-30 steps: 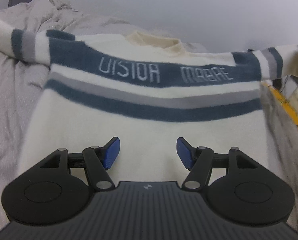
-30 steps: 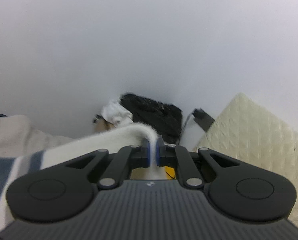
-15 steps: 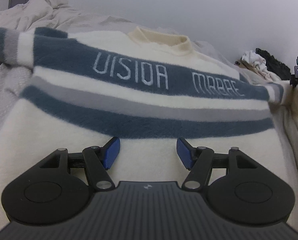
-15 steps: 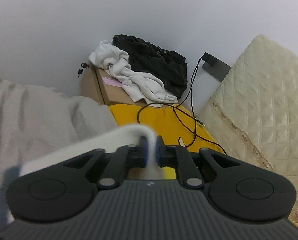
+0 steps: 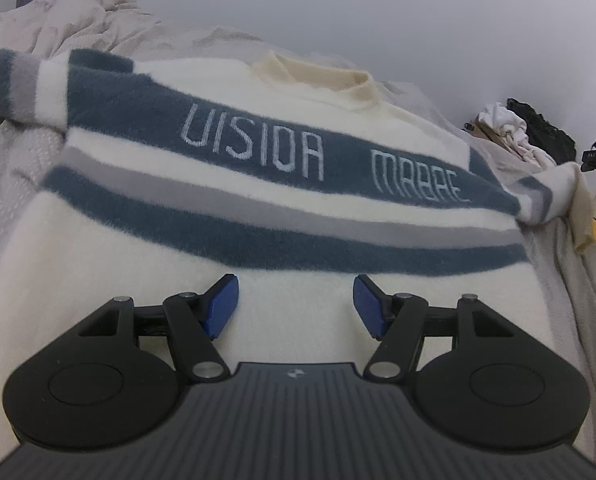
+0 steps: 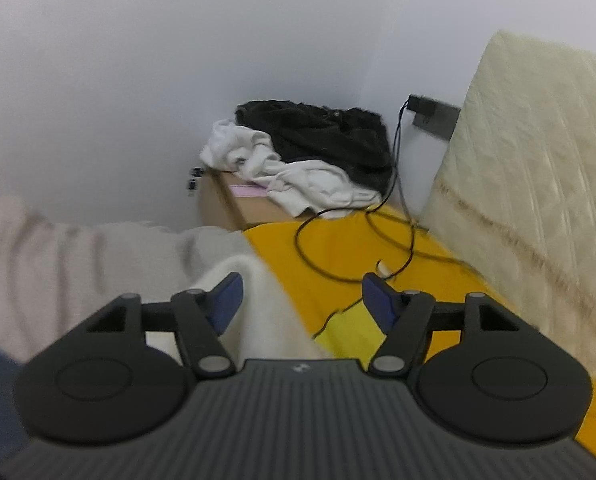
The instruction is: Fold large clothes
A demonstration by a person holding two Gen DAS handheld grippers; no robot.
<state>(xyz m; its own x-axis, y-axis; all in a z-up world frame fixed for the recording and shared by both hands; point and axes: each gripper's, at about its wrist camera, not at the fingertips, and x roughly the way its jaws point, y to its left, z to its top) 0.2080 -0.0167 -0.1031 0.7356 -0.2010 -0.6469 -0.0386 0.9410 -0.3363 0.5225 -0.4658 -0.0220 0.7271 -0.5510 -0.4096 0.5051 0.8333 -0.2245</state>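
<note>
In the right wrist view the right gripper (image 6: 302,300) sits at the bottom centre with its jaws apart; they have just been opening, and the cream sleeve (image 6: 257,312) that was pinched between them a moment ago now lies loose by the left pad, no longer gripped. Beyond it, a yellow sheet (image 6: 338,248) with a black cable (image 6: 378,216) fills mid-frame, and a clothes heap (image 6: 310,152) sits on a box at upper centre.

In the left wrist view the left gripper (image 5: 295,304) hovers at lower centre, jaws wide and empty, unchanged from a second ago. The sweater (image 5: 257,184) lies flat, front up, across the frame on the bedding (image 5: 97,16), its sleeve end now draped at the right edge instead of stretched out.

My reading: spreading is finished and the first fold can begin.
</note>
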